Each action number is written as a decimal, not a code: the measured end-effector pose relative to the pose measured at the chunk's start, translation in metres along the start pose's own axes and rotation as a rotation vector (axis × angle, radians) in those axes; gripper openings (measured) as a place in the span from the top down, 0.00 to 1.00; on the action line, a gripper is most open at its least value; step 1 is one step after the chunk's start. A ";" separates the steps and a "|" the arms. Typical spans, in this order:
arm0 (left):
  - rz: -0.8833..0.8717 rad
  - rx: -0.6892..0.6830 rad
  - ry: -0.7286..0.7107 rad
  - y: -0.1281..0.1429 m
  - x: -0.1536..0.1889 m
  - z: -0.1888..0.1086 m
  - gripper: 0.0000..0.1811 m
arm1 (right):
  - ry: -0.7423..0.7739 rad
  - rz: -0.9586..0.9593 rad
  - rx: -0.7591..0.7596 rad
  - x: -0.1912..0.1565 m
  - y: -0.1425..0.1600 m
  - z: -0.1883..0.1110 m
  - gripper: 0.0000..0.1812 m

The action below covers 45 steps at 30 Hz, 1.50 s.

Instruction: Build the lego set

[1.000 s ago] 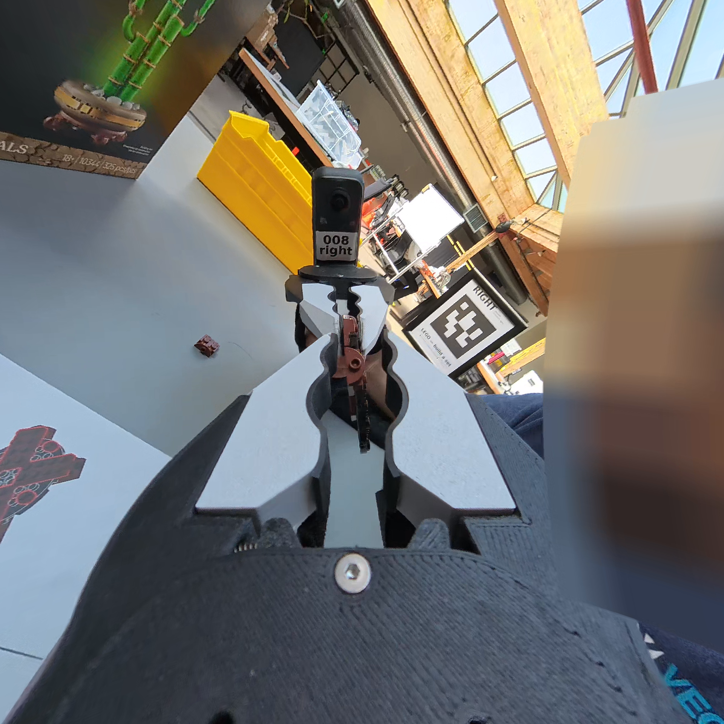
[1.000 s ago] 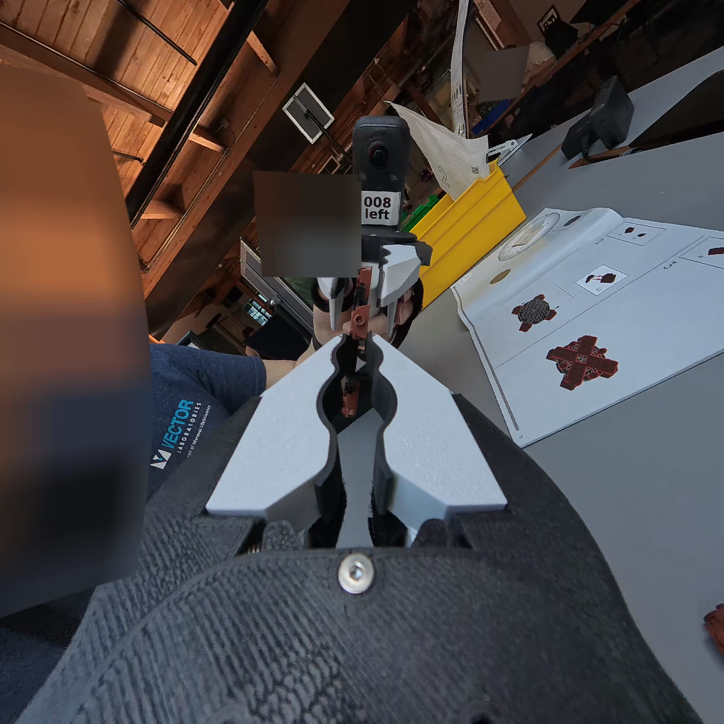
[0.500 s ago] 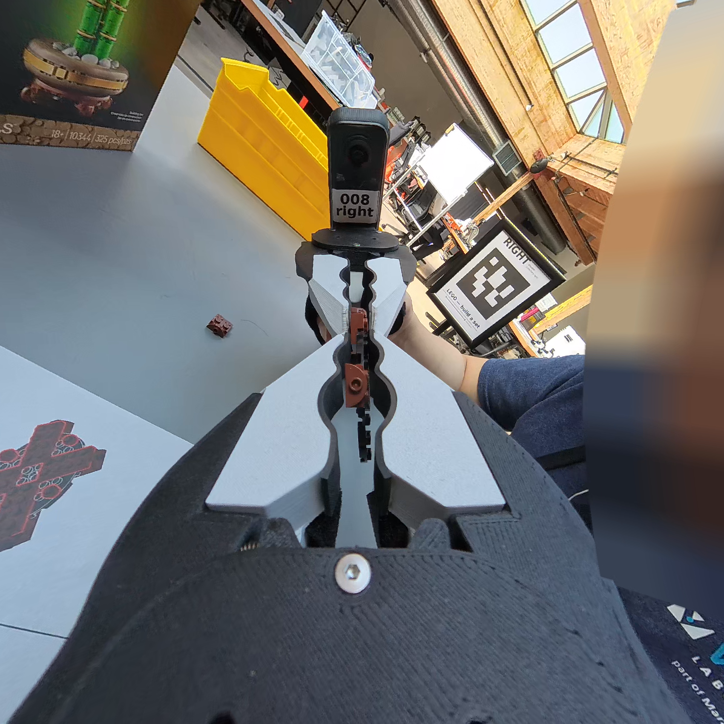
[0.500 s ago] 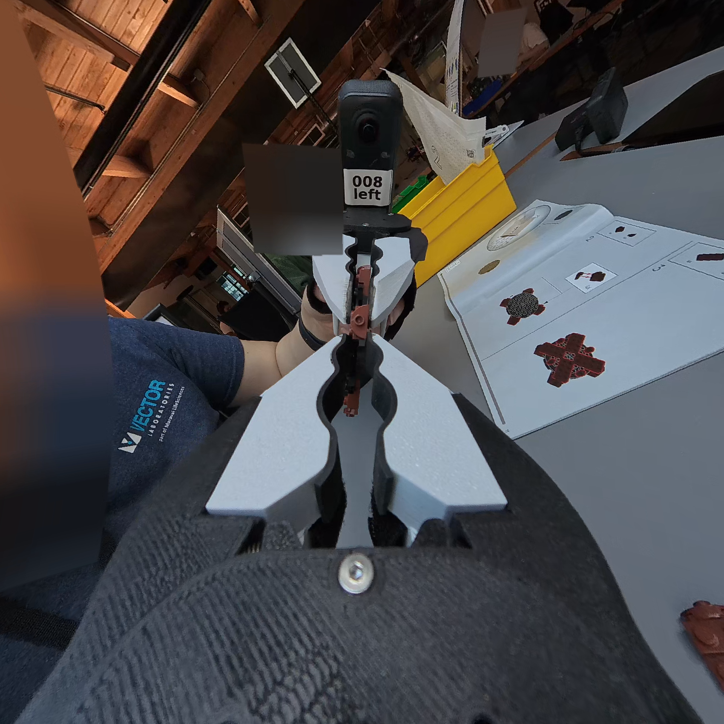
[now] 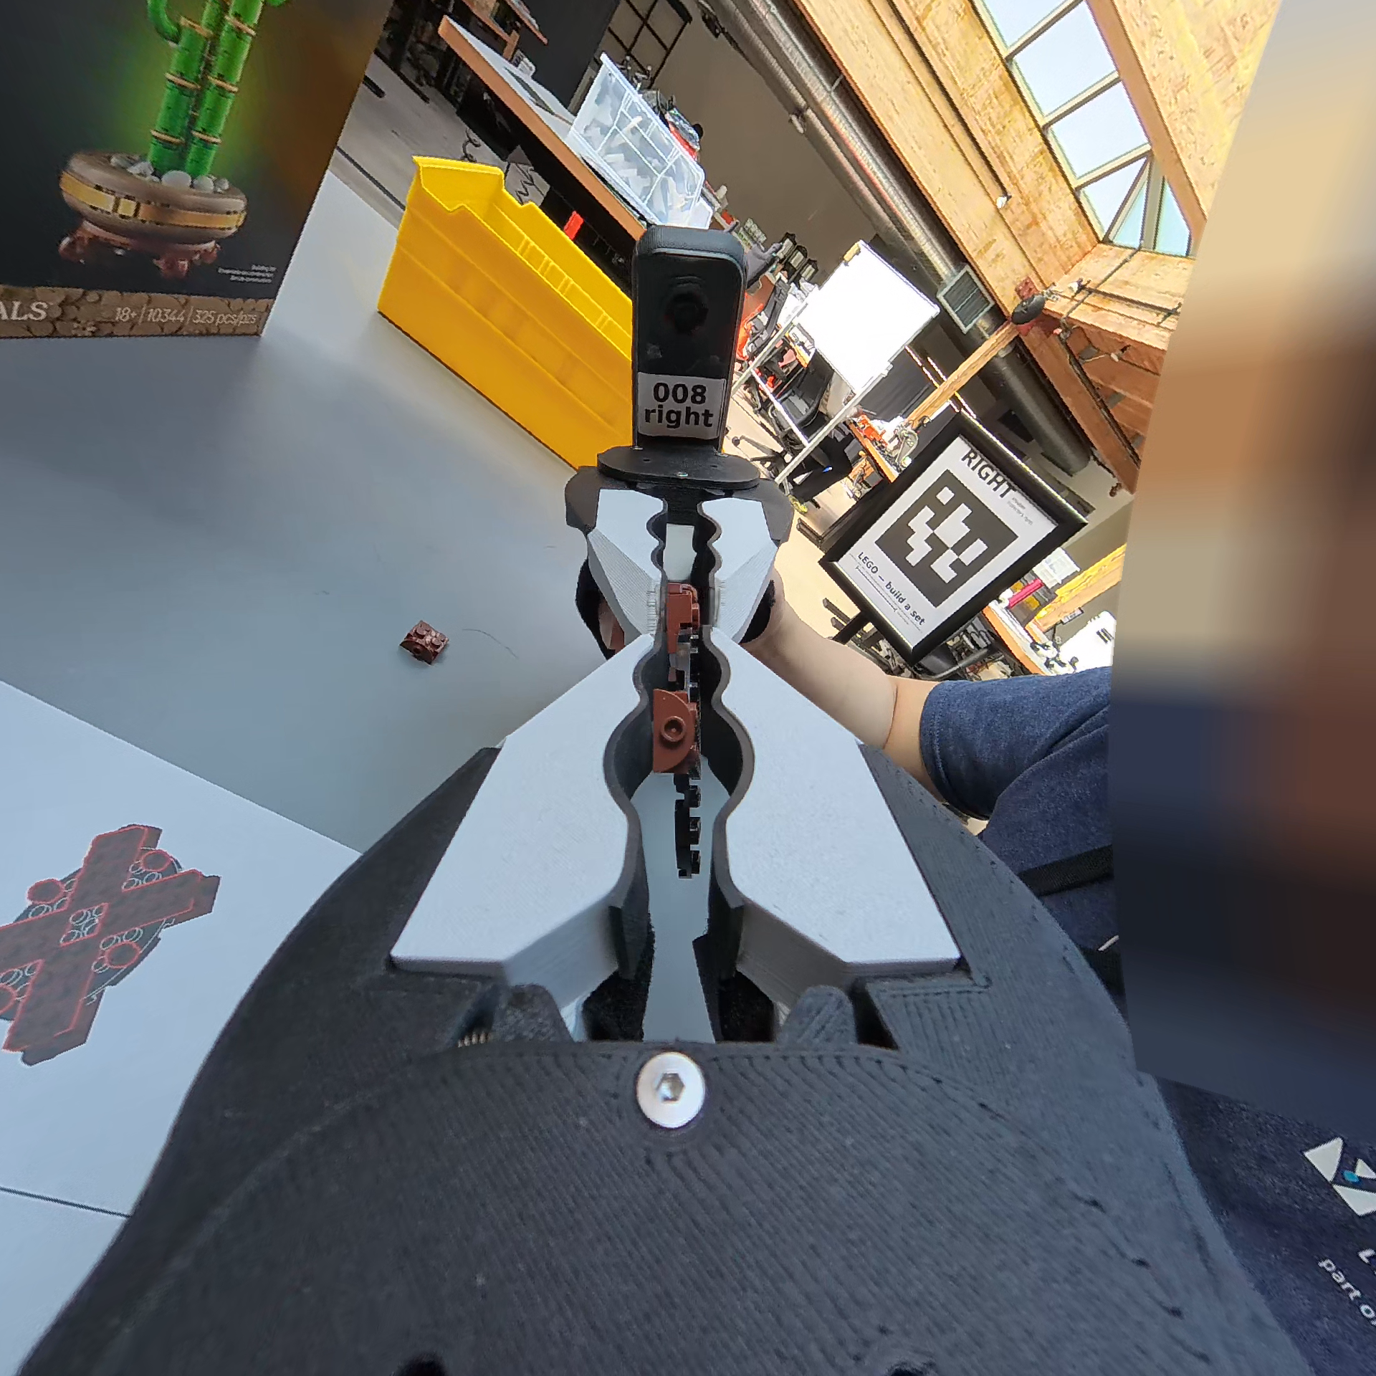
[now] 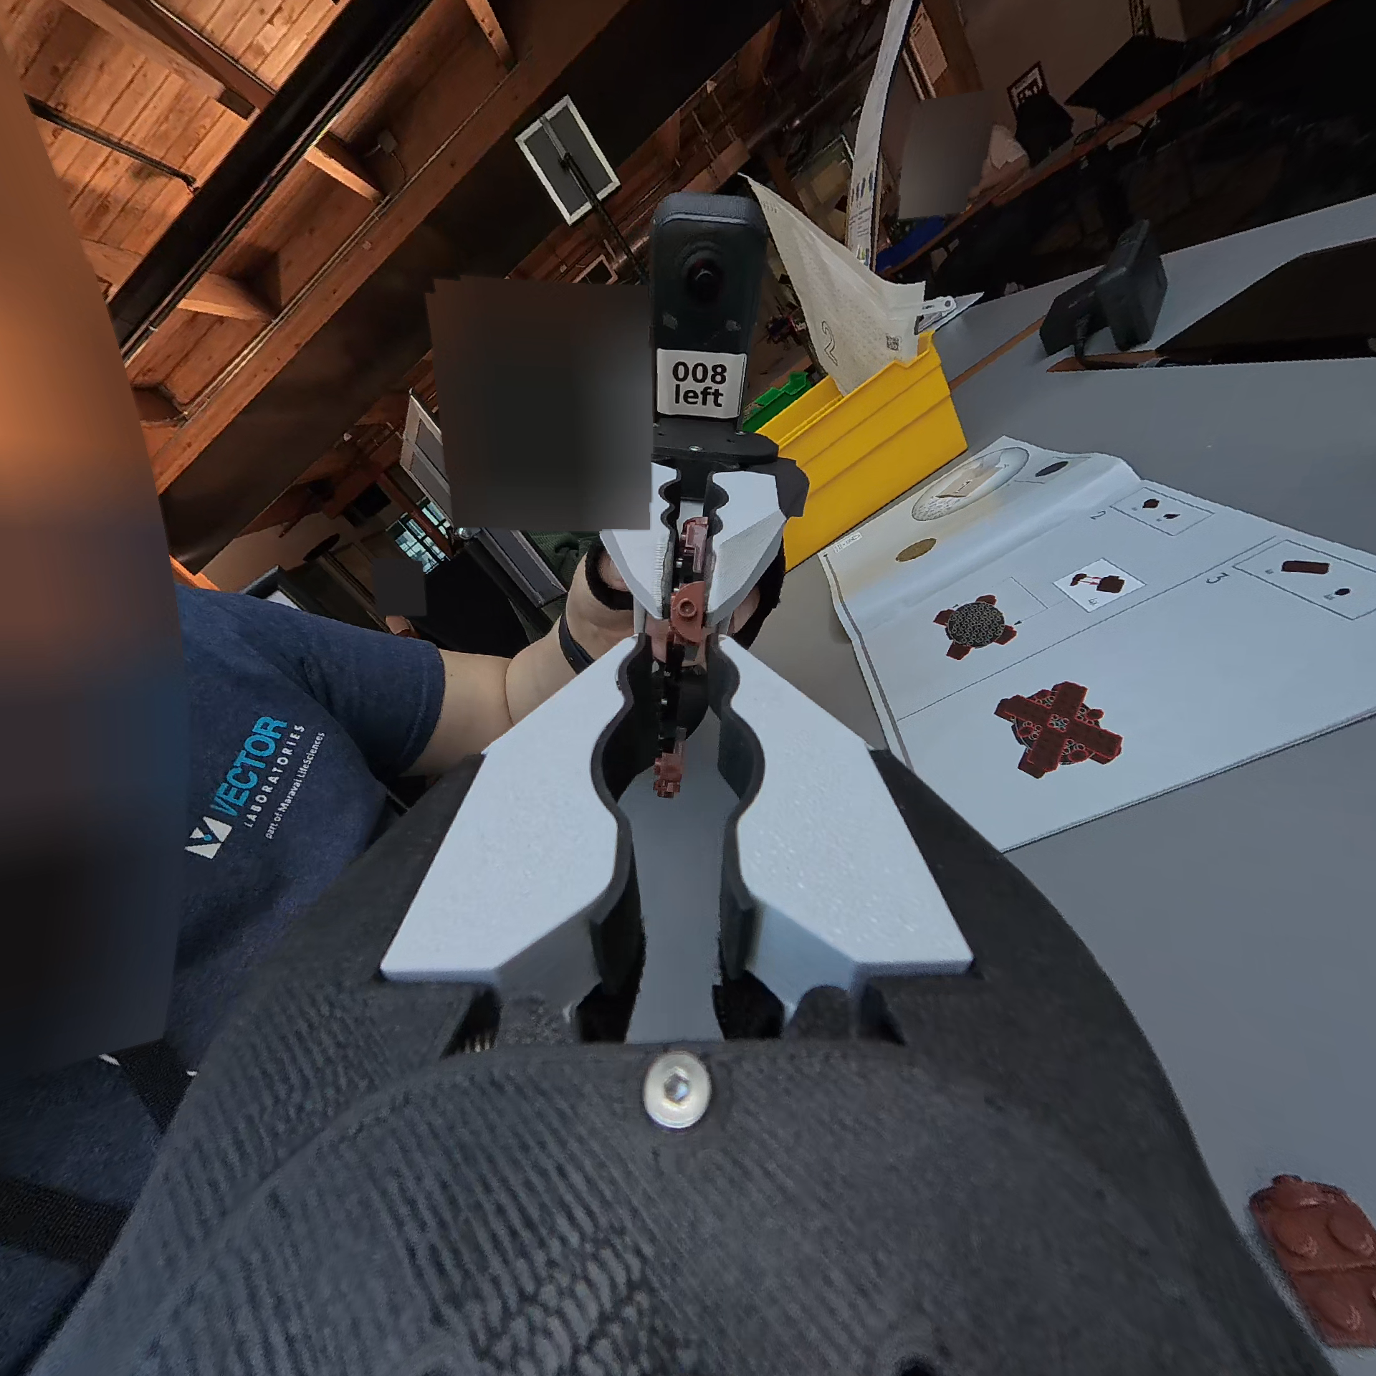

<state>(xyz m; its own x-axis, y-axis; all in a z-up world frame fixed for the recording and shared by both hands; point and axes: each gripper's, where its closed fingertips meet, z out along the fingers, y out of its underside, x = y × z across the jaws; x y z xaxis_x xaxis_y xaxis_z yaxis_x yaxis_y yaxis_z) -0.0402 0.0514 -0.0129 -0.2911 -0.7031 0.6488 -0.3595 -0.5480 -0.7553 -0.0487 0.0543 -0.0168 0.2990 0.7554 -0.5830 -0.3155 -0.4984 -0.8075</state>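
Note:
My left gripper [image 5: 677,659] and right gripper [image 6: 676,648] meet tip to tip in the air above the grey table [image 5: 223,521]. Both are shut on a thin brown-and-black lego assembly, seen edge-on. In the left wrist view a brown rounded piece [image 5: 674,733] and a black studded plate [image 5: 692,811] sit between my left fingers, and a brown piece [image 5: 681,607] sits in the right gripper [image 5: 681,629] opposite. In the right wrist view the black plate [image 6: 665,707] sits between my right fingers, and brown pieces [image 6: 686,610] sit in the left gripper [image 6: 689,596].
A loose brown brick [image 5: 424,640] lies on the table. The open instruction booklet [image 6: 1117,670] also shows in the left wrist view [image 5: 112,931]. A yellow bin [image 5: 506,320], the set's box [image 5: 149,149] and a brown piece [image 6: 1325,1266] are nearby. The person's arm [image 5: 841,685] is behind the right gripper. My two grippers' fingertips are within a few centimetres of each other. From either gripper's tips it is about 15 cm to the loose brown brick [image 5: 424,640]. My right wrist view [image 6: 1319,1231] looks at it from another angle.
Both grippers stayed shut and tip to tip while tilting down toward the table. The assembly, tilted a second ago, now lines up straight between the two pairs of fingers.

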 end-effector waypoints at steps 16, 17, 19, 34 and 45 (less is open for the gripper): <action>0.034 -0.012 -0.074 0.003 -0.008 0.002 0.97 | 0.074 -0.013 -0.030 0.010 0.004 -0.002 0.95; 0.032 -0.011 -0.075 0.003 -0.009 0.002 0.97 | 0.077 -0.012 -0.026 0.011 0.003 -0.002 0.95; 0.031 -0.012 -0.078 0.003 -0.009 0.002 0.97 | 0.080 -0.005 -0.035 0.011 0.004 -0.002 0.96; 0.021 -0.043 -0.047 0.007 -0.003 0.005 0.97 | 0.010 0.050 -0.058 0.006 0.006 -0.005 0.87; -0.031 0.014 -0.065 -0.002 -0.021 -0.005 0.80 | 0.026 0.125 0.093 0.013 -0.026 -0.036 0.96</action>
<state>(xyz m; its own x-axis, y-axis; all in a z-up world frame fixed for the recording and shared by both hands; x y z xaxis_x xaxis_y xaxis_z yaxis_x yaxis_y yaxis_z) -0.0374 0.0698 -0.0244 -0.2213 -0.7132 0.6651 -0.3547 -0.5764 -0.7362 -0.0036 0.0617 -0.0064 0.2746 0.6781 -0.6817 -0.4330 -0.5458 -0.7174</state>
